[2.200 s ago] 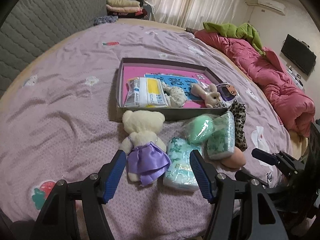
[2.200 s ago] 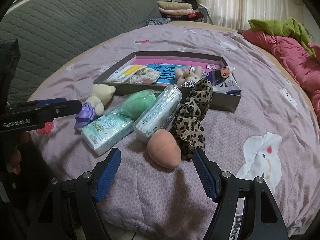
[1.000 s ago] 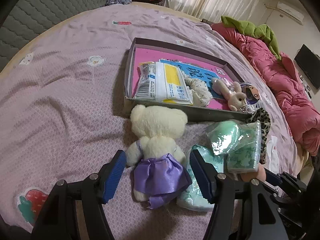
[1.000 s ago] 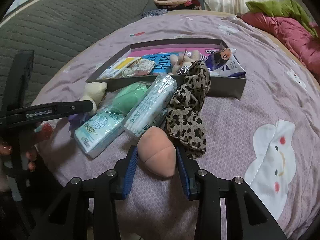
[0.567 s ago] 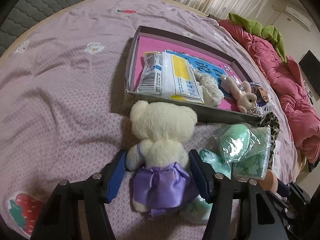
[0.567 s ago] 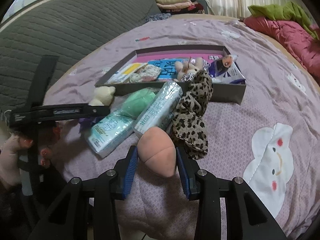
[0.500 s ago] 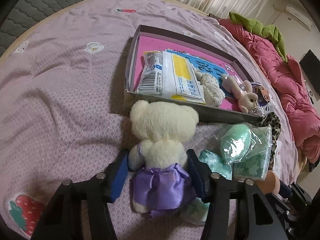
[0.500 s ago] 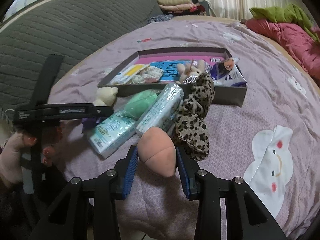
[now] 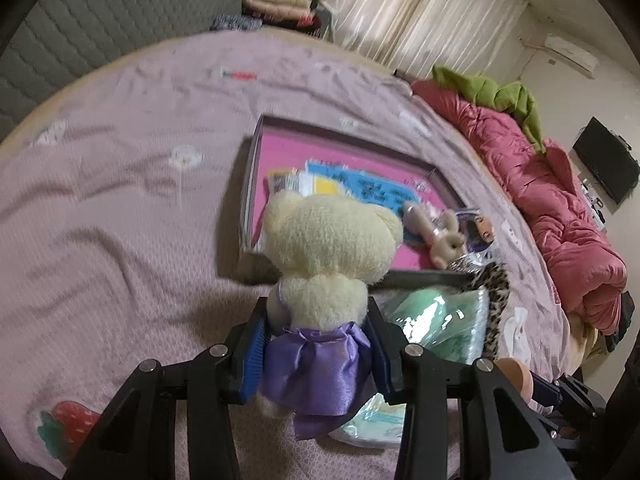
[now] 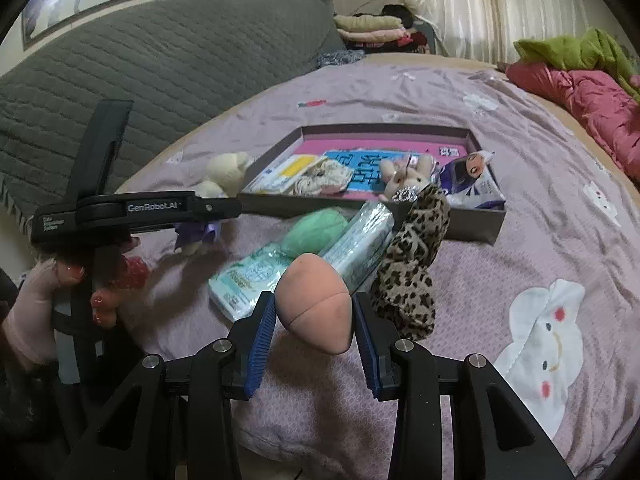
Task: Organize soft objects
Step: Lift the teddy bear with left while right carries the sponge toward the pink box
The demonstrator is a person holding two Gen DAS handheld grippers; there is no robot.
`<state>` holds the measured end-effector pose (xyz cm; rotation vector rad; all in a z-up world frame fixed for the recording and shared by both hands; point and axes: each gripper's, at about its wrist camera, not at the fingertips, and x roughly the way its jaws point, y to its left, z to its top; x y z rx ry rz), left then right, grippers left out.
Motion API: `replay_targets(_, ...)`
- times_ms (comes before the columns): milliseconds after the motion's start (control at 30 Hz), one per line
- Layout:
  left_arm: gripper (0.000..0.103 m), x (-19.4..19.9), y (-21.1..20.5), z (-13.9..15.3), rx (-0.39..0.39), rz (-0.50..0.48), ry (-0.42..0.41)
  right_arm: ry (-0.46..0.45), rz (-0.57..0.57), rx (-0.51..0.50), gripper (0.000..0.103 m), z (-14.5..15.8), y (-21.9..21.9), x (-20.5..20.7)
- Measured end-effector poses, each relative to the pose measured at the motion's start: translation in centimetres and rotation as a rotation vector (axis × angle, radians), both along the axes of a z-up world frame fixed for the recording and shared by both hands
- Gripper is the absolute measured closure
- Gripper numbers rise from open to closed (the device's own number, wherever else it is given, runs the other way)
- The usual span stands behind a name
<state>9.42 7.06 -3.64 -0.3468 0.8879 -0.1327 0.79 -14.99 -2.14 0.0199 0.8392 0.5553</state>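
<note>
A cream teddy bear (image 9: 332,240) in a purple skirt sits between the blue pads of my left gripper (image 9: 318,320). Its jaws are closing and the pads press its body; it hangs above the lilac bedspread, in front of the shallow grey box (image 9: 248,184) with a pink floor. My right gripper (image 10: 314,312) is shut on a peach egg-shaped sponge (image 10: 316,304), held off the bed. In the right wrist view the left gripper (image 10: 224,210) shows side-on with the bear (image 10: 226,174) beside the box (image 10: 476,226).
On the bed before the box lie a tissue pack (image 10: 248,280), a bagged green sponge (image 10: 316,228), a wipes pack (image 10: 360,240) and a leopard scrunchie (image 10: 416,264). The box holds packets and a small plush rabbit (image 9: 444,236). A pink quilt (image 9: 560,200) lines the right.
The left jaws have closed onto the bear's body and raised it off the bedspread. The right gripper, still holding the peach sponge, has lifted a little.
</note>
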Motion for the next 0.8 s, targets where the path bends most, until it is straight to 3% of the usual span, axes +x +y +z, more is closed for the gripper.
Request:
replay_targets(600, 0.059, 0.2, -1.5, 1.6, 0.051, -0.034, -0.077, -0.085, -0.042, 0.068, 0.063, 2.5, -1.1, 2.0)
replay_targets(800, 0.059, 1.0, -1.3, 1.5, 0.006, -0.034, -0.066, -0.106, -0.038, 0.079, 0.063, 2.9, -0.7, 2.9)
